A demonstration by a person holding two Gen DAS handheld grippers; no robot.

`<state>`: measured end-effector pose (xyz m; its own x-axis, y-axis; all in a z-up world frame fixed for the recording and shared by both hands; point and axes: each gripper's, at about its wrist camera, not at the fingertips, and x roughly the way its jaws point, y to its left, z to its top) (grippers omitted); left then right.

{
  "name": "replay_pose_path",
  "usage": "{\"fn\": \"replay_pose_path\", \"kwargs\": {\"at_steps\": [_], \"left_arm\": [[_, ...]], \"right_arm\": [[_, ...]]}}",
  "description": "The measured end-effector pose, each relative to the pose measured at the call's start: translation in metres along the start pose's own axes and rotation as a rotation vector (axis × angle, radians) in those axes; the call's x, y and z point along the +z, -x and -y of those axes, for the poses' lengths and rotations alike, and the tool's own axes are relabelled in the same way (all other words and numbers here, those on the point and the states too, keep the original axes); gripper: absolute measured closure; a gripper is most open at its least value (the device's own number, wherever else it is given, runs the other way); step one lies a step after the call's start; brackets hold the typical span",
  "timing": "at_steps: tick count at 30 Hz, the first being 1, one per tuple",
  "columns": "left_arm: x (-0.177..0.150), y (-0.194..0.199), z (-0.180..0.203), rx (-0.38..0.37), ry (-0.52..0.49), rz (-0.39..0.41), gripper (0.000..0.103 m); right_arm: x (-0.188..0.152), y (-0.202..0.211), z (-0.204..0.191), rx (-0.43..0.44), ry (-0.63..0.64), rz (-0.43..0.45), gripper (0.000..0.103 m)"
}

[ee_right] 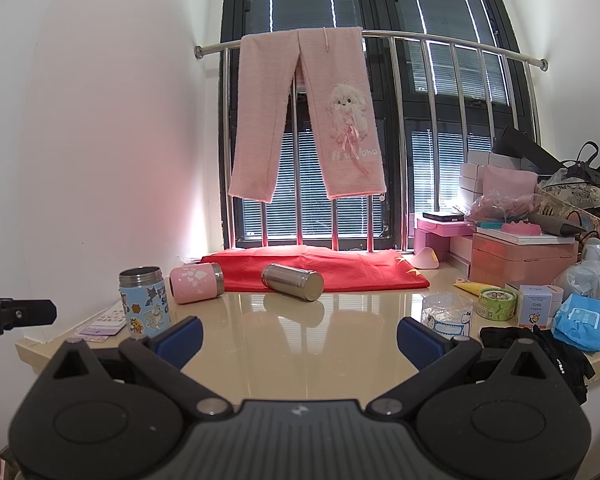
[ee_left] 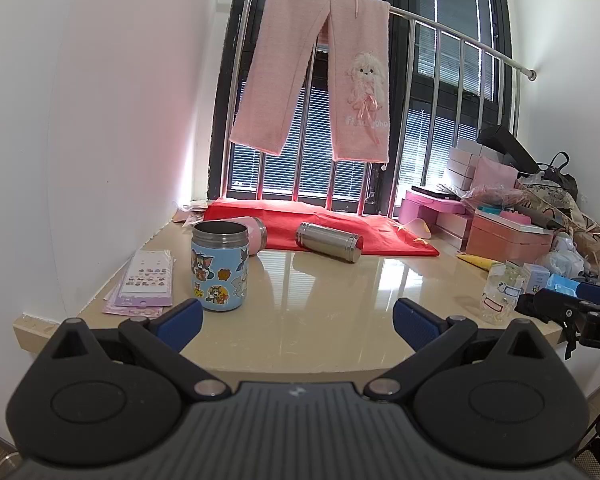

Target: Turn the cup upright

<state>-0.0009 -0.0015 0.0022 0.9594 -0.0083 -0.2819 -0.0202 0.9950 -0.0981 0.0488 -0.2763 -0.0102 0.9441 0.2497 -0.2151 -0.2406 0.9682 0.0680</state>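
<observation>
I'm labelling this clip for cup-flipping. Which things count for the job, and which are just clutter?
Job:
pink cup, on its side
steel cup, on its side
blue cartoon cup, already upright
left tool and right tool, both open

Lying about:
red cloth
pink trousers
sticker sheets
clear cup

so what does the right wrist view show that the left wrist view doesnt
Only the right wrist view: the green tape roll, the blue wipes pack, black fabric near the counter's edge, and nearly all of the pink cup lying on its side.

Only the left wrist view: the sticker sheets almost in full, and the pink cup mostly hidden behind the blue cartoon cup.

Both: the upright blue cartoon cup, the steel cup on its side, the red cloth, pink trousers, and open grippers, left and right.
</observation>
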Motion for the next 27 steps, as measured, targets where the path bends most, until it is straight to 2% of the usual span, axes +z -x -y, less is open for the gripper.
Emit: {"fn": "replay_pose_path", "kwargs": {"at_steps": [27], "left_arm": [[0.0003, 0.0002, 0.0003, 0.0, 0.0, 0.0, 0.0]], "right_arm": [[0.0003, 0.0005, 0.0015, 0.0, 0.001, -0.001, 0.0]]}}
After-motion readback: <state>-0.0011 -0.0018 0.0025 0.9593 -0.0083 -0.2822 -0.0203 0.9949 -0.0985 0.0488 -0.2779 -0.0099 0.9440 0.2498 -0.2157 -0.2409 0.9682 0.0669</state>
